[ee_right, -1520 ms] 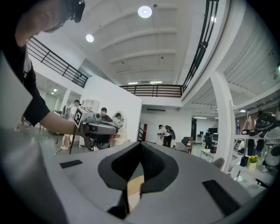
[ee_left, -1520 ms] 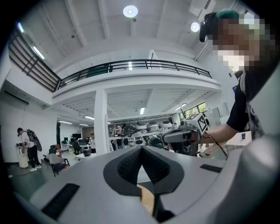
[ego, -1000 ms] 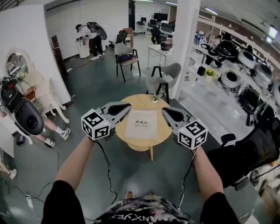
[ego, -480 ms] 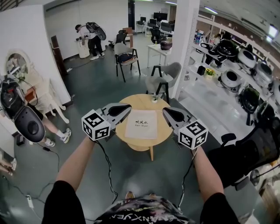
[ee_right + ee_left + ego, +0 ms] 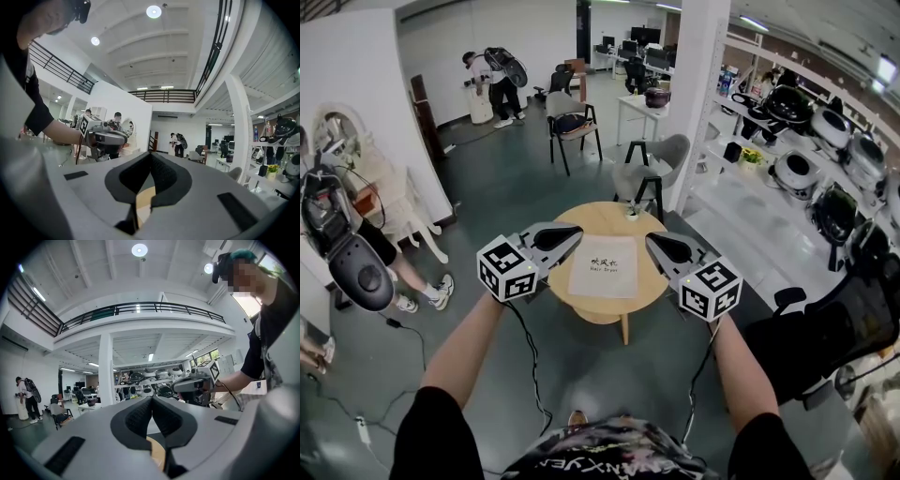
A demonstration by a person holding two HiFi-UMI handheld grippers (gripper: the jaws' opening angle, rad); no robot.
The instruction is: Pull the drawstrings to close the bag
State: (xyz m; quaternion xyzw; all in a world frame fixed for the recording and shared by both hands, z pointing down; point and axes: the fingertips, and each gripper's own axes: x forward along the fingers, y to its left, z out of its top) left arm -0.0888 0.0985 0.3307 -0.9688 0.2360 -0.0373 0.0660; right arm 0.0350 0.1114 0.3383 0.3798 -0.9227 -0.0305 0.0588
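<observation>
No bag or drawstring shows in any view. In the head view my left gripper [image 5: 577, 229] and right gripper [image 5: 650, 240] are held level side by side over the near part of a round wooden table [image 5: 592, 219], tips angled toward each other. Both are shut with nothing between the jaws. In the left gripper view the left gripper [image 5: 151, 397] has its pads pressed together, and the right gripper [image 5: 192, 384] shows beyond it. The right gripper view shows the right gripper [image 5: 150, 153] shut too, with the left gripper [image 5: 108, 137] opposite.
A white printed sheet [image 5: 604, 266] lies on the table, with a small object [image 5: 631, 214] at its far edge. Behind stand a grey chair [image 5: 652, 166], a second chair [image 5: 572, 122] and a white column [image 5: 697, 84]. Shelves of gear [image 5: 811, 141] line the right. A person [image 5: 356, 253] stands at left.
Both grippers stay where they were, still shut. The person at the left edge has shifted slightly.
</observation>
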